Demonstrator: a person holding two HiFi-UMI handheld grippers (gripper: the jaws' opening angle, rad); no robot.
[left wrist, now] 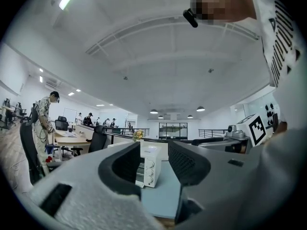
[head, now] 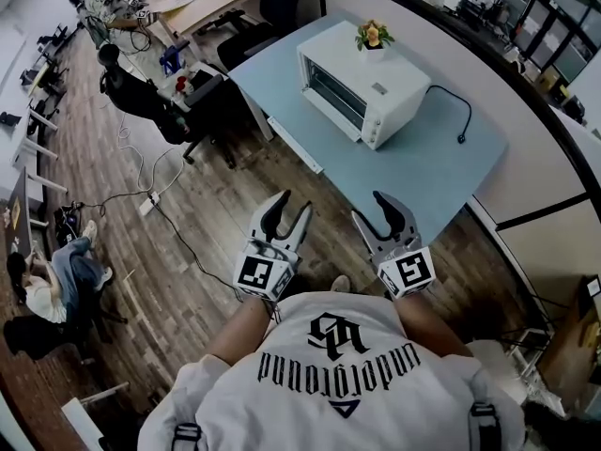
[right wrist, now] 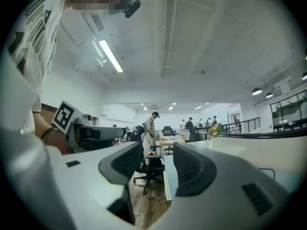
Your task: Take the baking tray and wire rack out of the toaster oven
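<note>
Left gripper (head: pixel 293 205) and right gripper (head: pixel 368 207) both stand open, holding nothing. The toaster oven (head: pixel 362 83) sits at twelve o'clock on the blue table (head: pixel 427 172).

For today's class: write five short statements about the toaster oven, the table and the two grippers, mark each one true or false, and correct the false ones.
1. The toaster oven stands on the light blue table. True.
2. A small pot of flowers sits on top of the oven. True.
3. The oven door hangs open. False: the door is closed.
4. The left gripper holds the baking tray. False: its jaws stand apart with nothing between them, and it is short of the table. No tray is in sight.
5. The right gripper is open and empty. True.
</note>
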